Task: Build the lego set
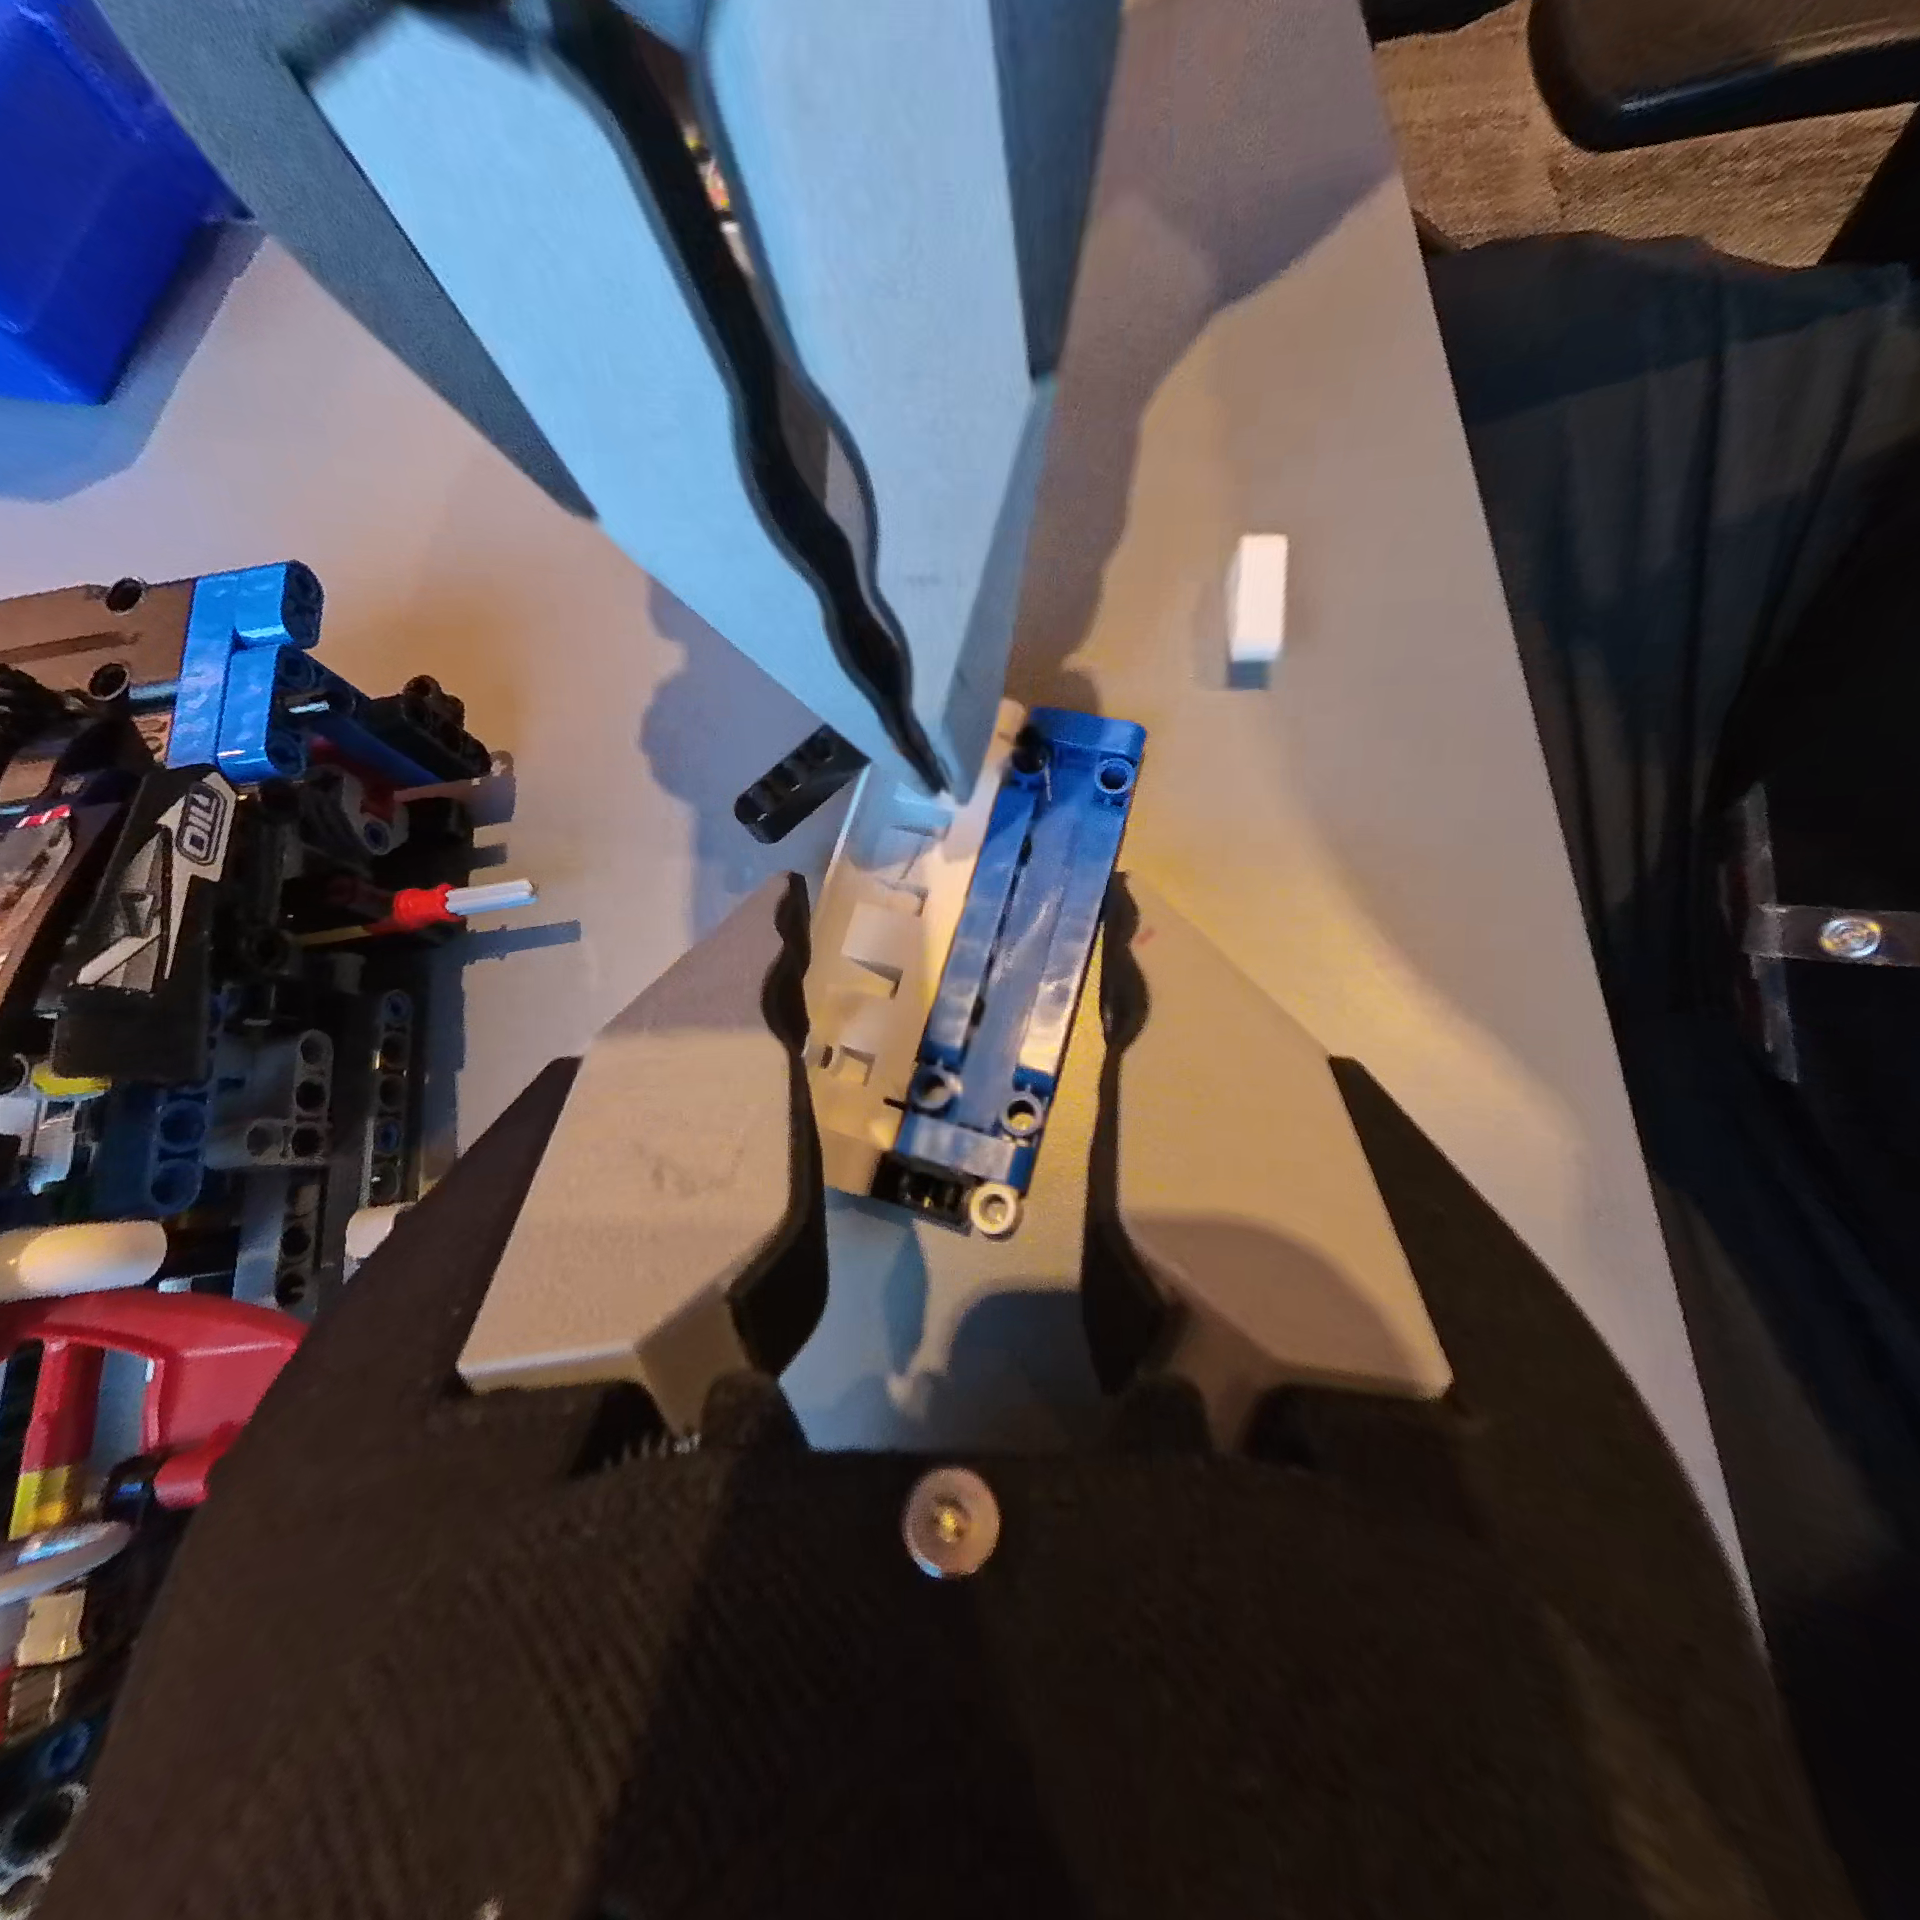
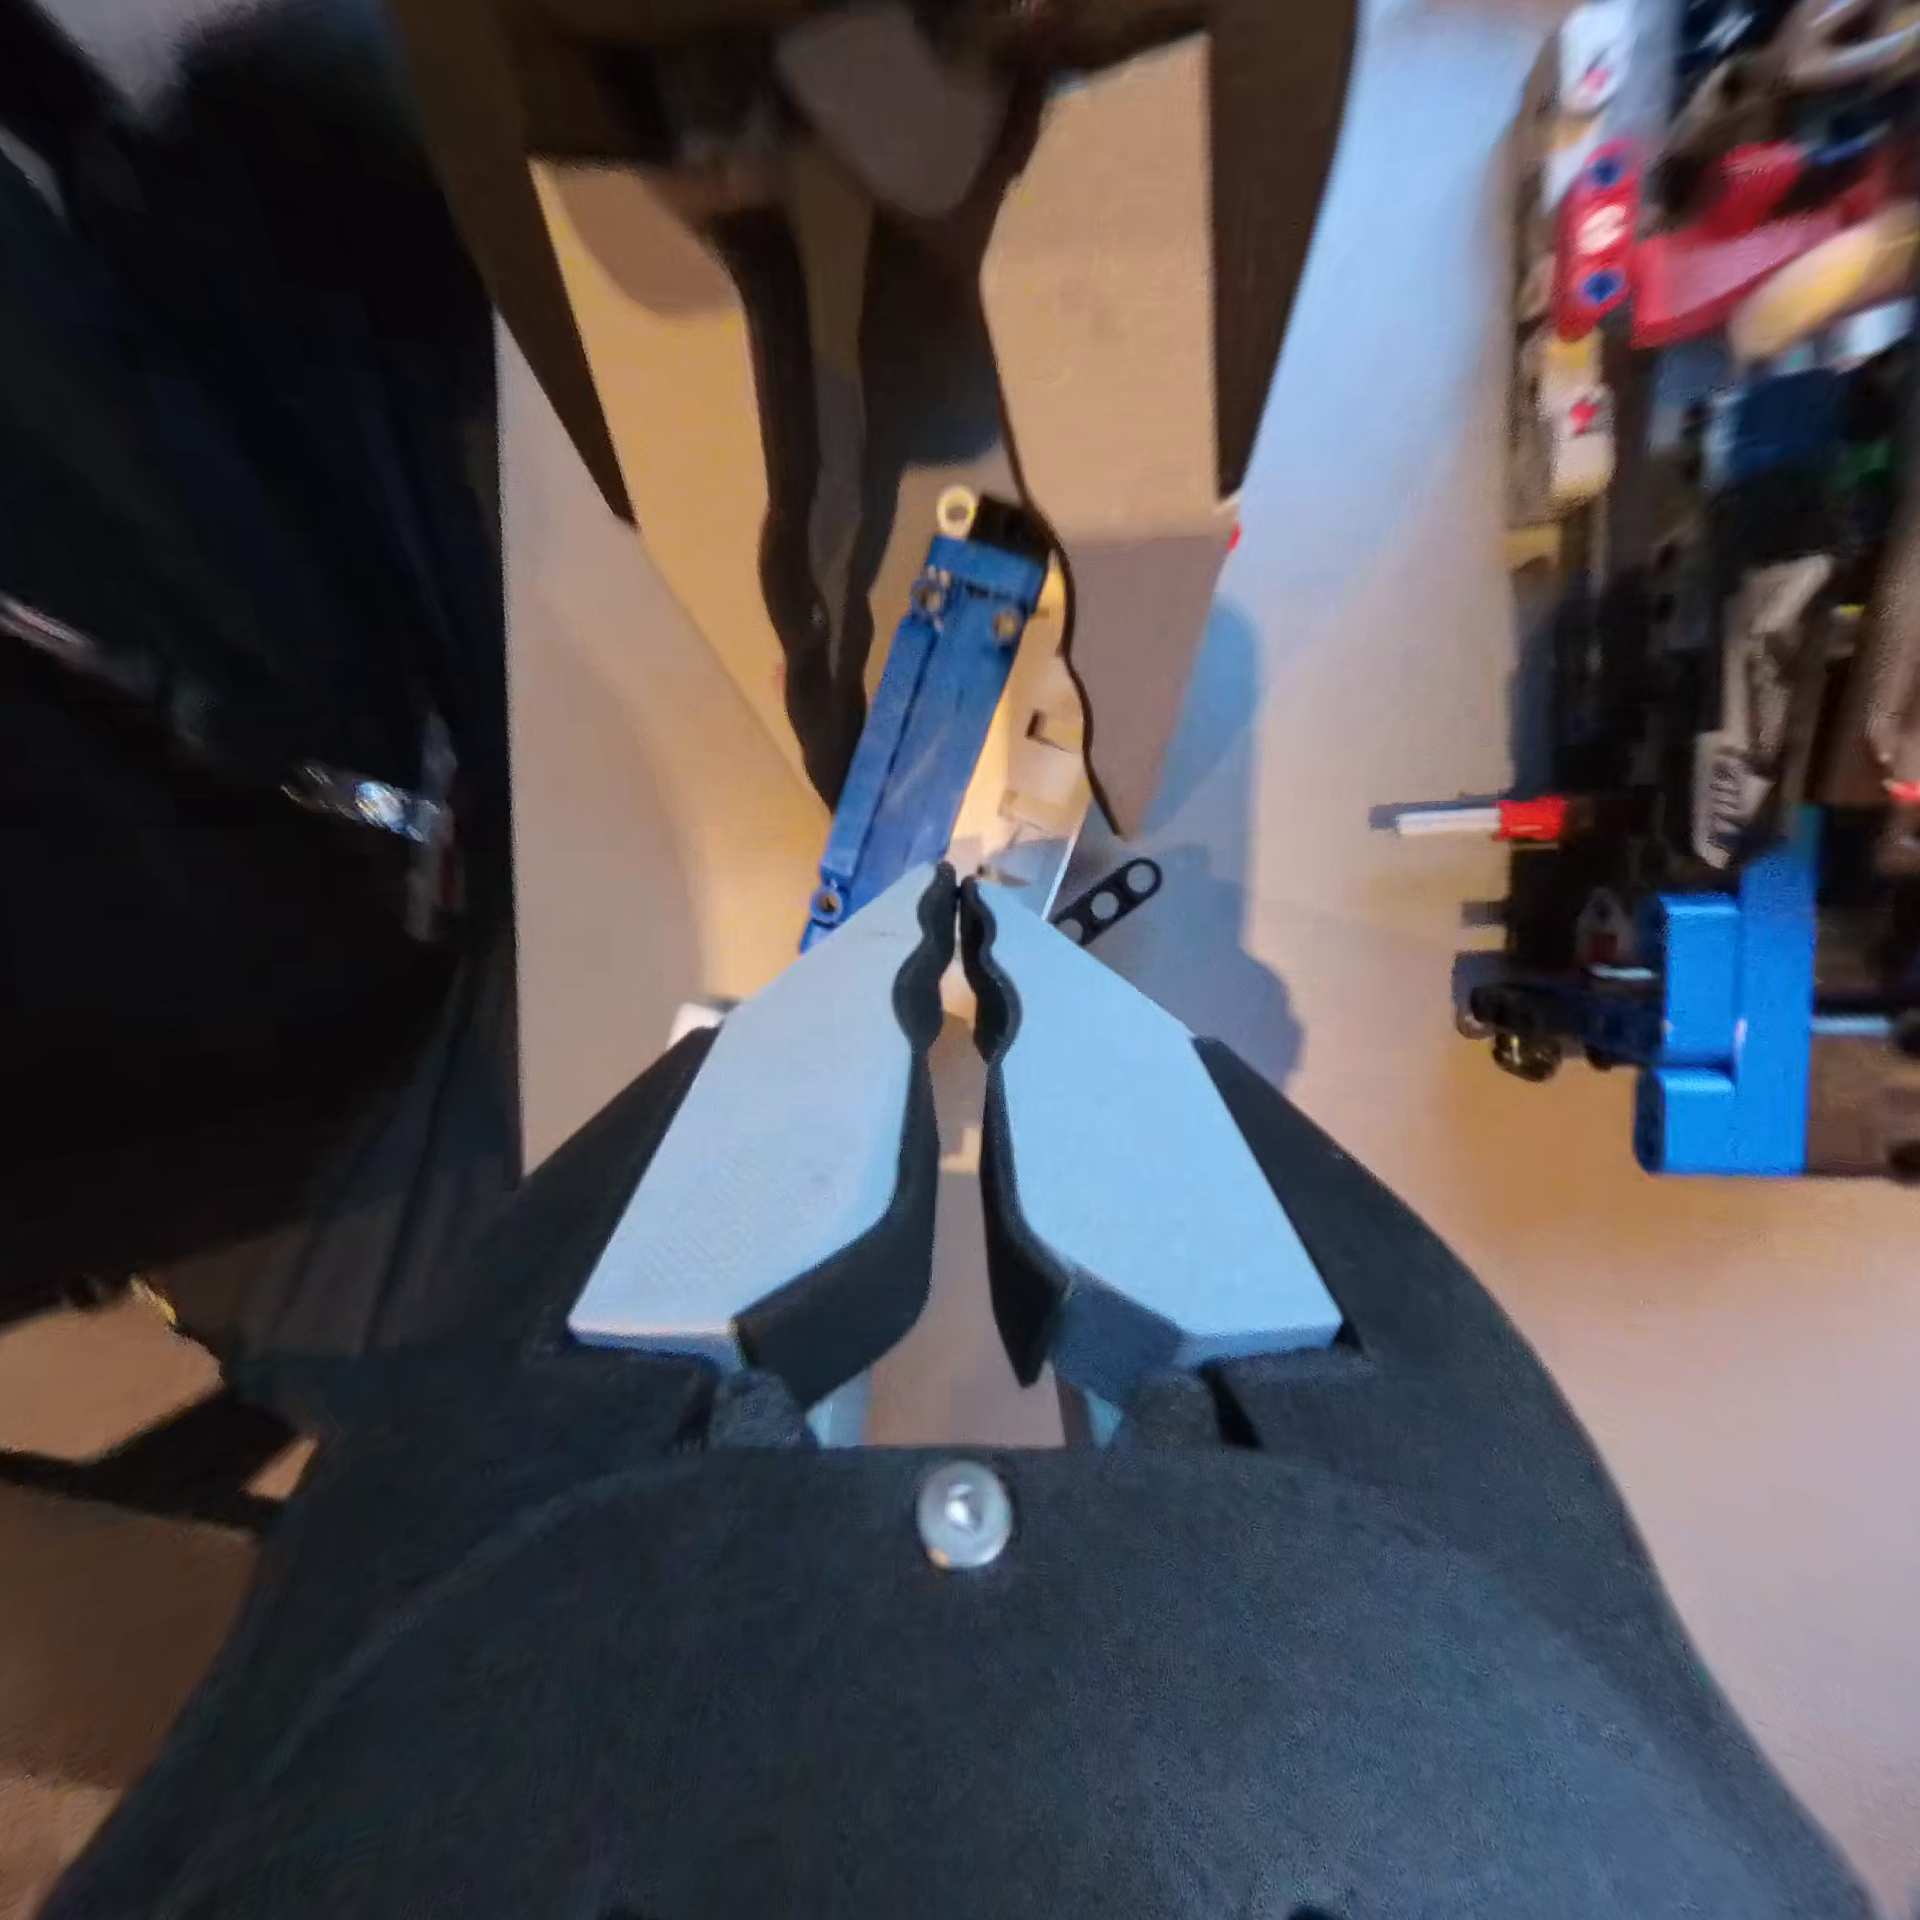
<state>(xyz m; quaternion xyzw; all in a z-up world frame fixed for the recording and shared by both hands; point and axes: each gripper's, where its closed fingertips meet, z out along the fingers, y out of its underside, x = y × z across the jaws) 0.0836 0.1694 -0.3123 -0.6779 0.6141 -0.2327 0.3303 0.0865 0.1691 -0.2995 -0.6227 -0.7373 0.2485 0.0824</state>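
L claw (image 1: 951, 914) grips blue/white panel assy (image 1: 1023, 956).

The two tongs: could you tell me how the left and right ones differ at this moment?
The left tongs are spread around the blue and white panel assembly, holding it; the right tongs are shut, their tips pressed against its far end. The left tongs look warm grey, the right tongs pale blue-grey. Both have black wavy pads.
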